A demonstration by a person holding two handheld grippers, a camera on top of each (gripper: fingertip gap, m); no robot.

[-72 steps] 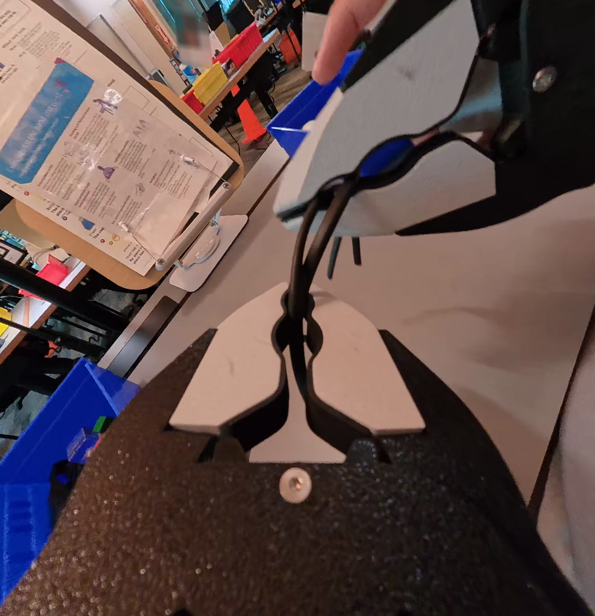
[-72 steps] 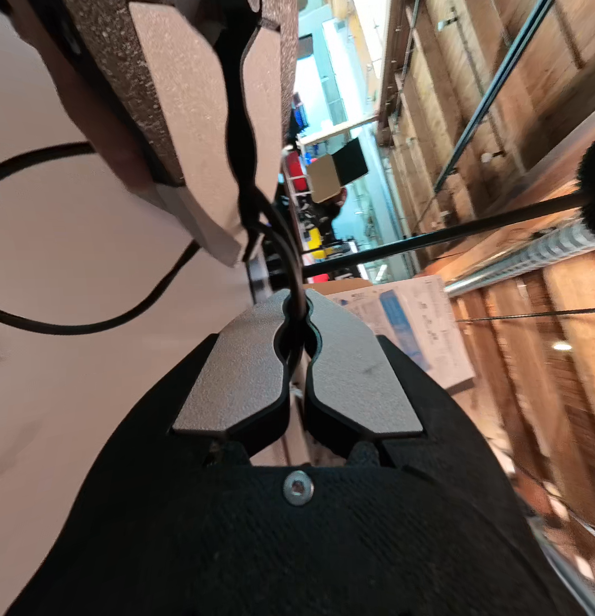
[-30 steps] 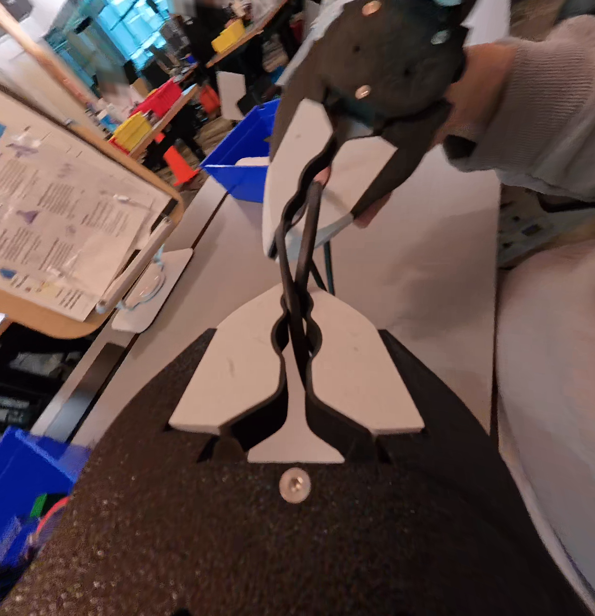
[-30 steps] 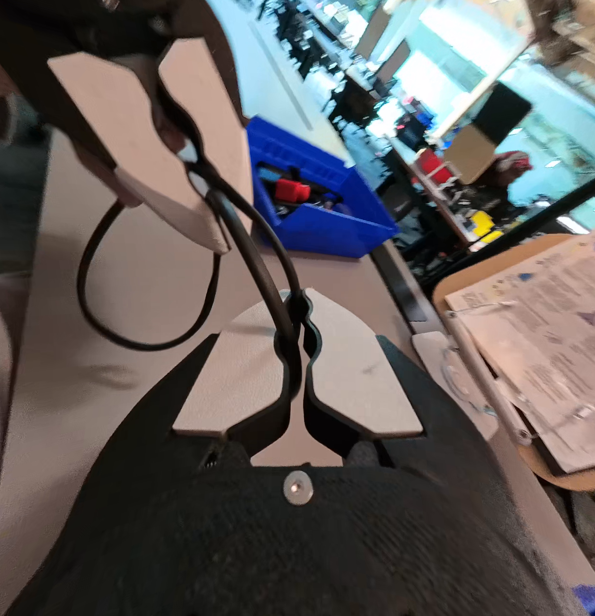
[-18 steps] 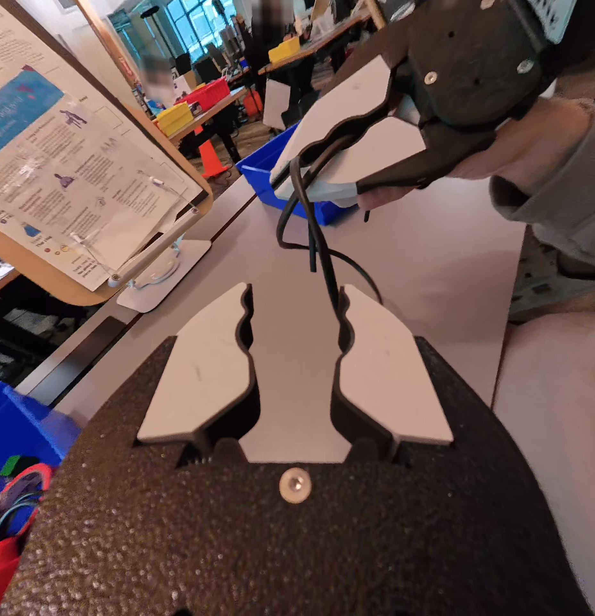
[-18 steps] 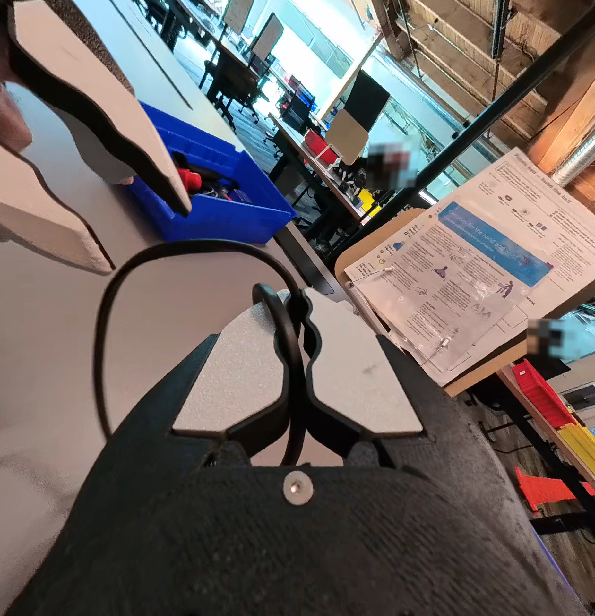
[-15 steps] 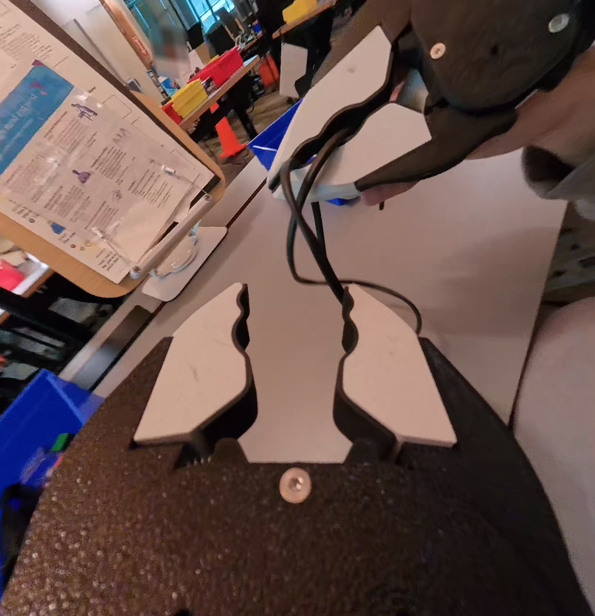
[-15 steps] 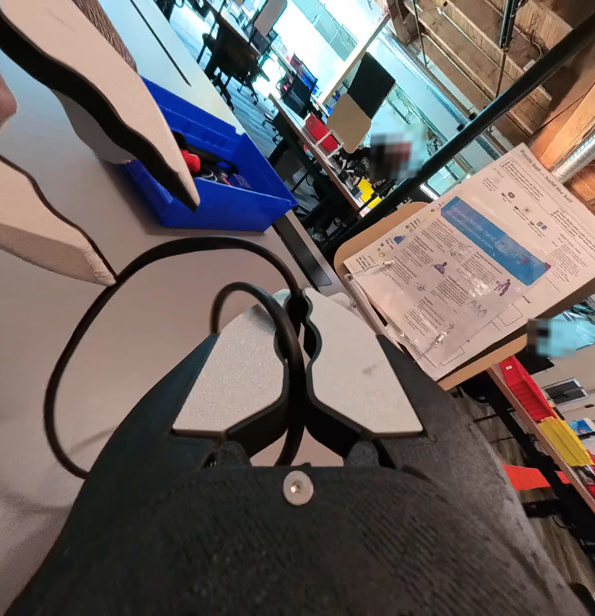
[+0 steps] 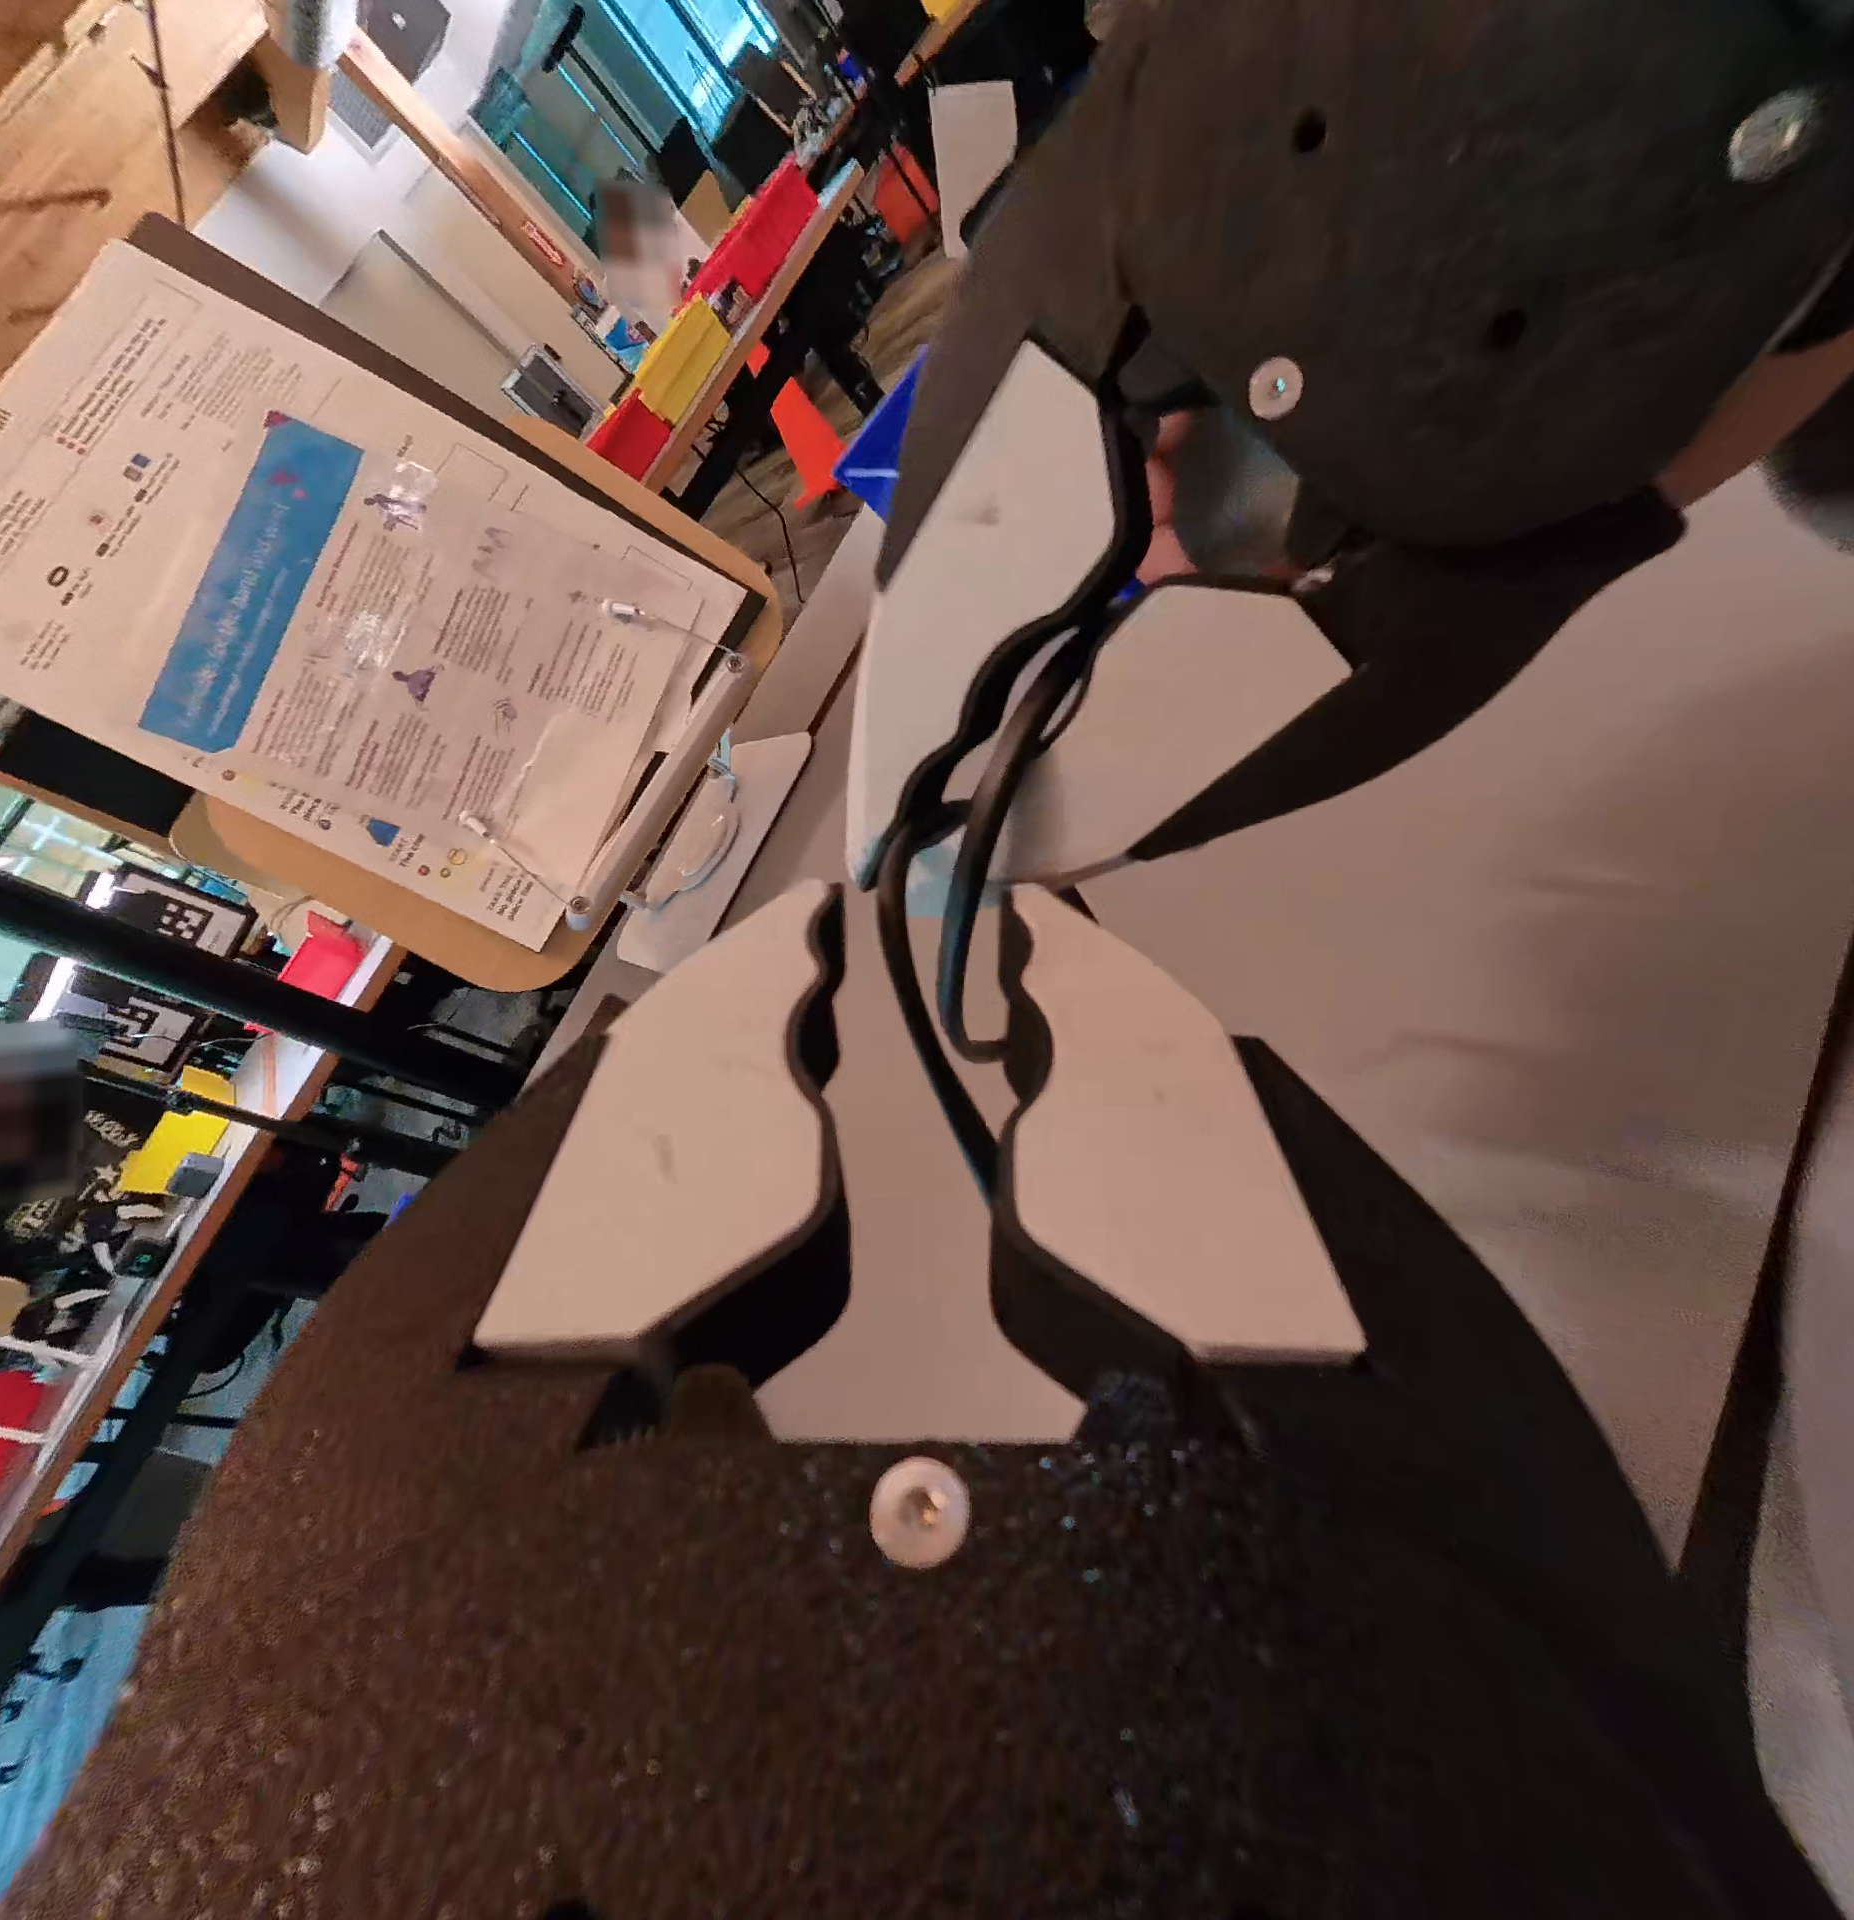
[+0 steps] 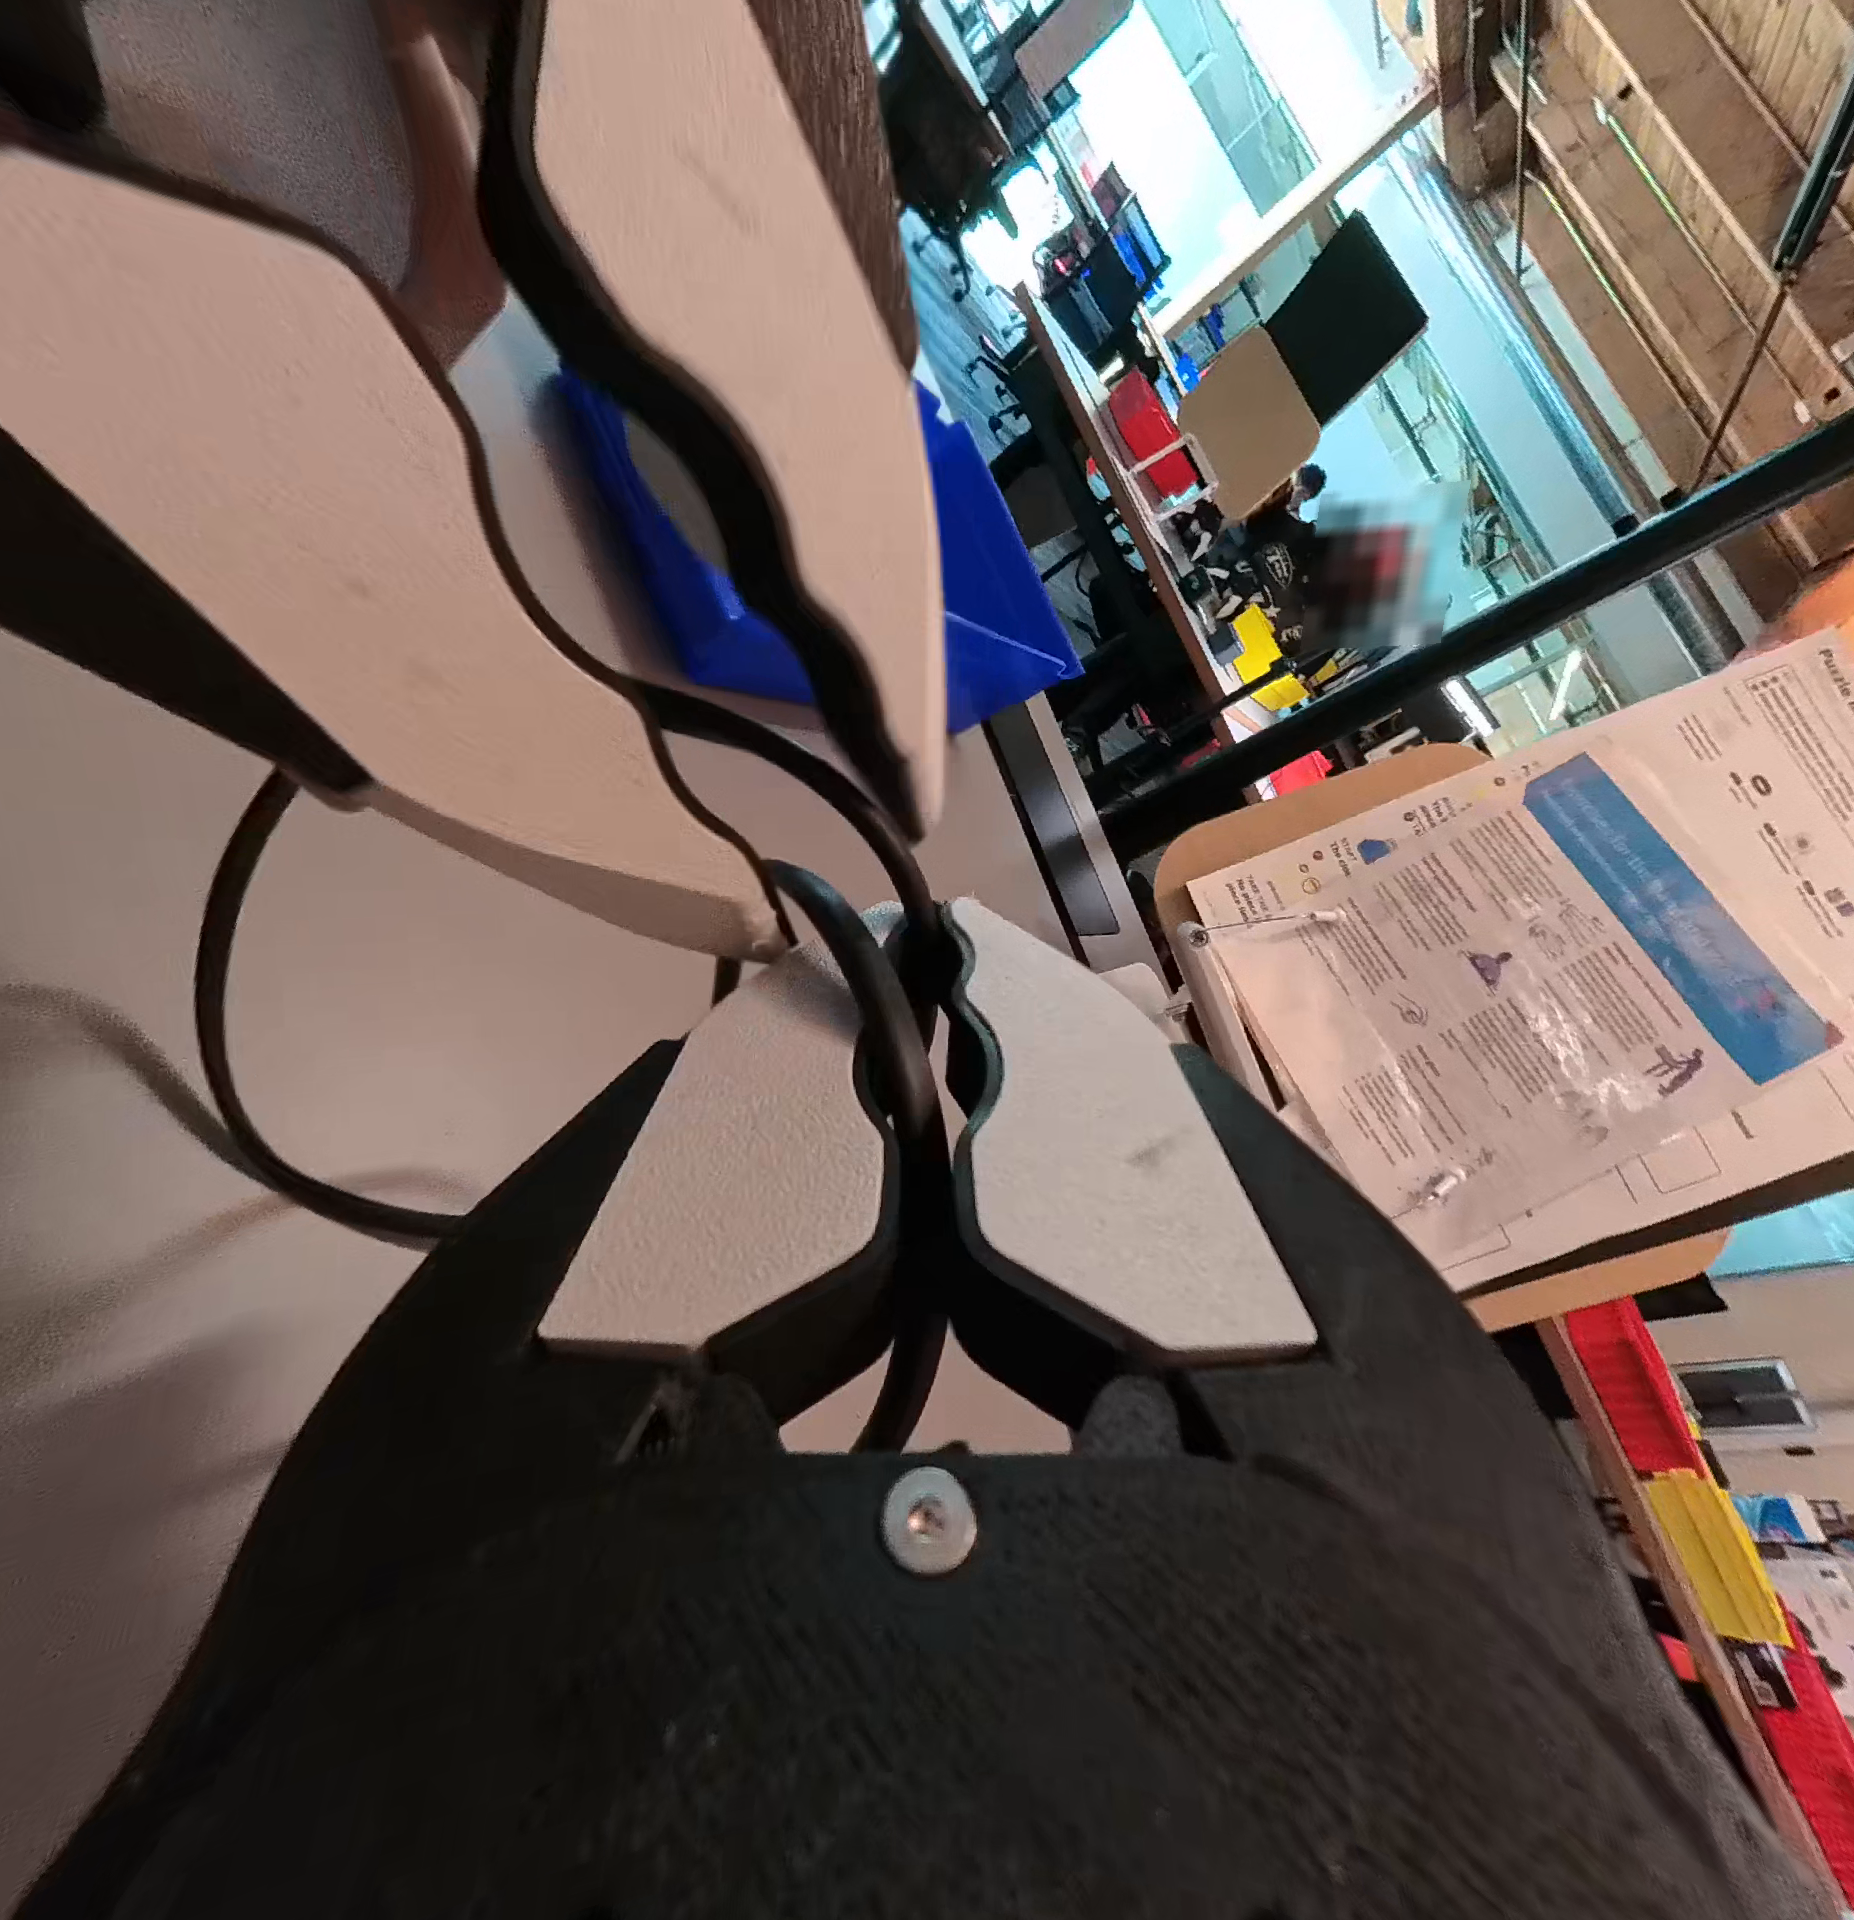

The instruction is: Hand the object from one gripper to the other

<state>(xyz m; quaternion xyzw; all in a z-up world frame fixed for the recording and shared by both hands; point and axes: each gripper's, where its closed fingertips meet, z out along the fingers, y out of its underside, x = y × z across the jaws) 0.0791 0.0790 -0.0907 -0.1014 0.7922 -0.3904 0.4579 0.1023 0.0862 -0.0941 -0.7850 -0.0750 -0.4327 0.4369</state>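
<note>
The thin black rubbery cable loop (image 10: 907, 1049) sits pinched in the right hand-held gripper (image 10: 928, 940), over the pale grey table (image 9: 1474, 935). The left hand-held gripper (image 9: 918, 909) gapes wide, the loop's strands running lengthwise between its fingers, ungripped.

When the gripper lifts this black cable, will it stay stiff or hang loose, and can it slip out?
The black cable probably hangs floppy: it curls in a loose loop beyond the shut right gripper. It looks thin and smooth, so it might slide lengthwise under a pull. It seems light; the loop hangs without straightening.
</note>
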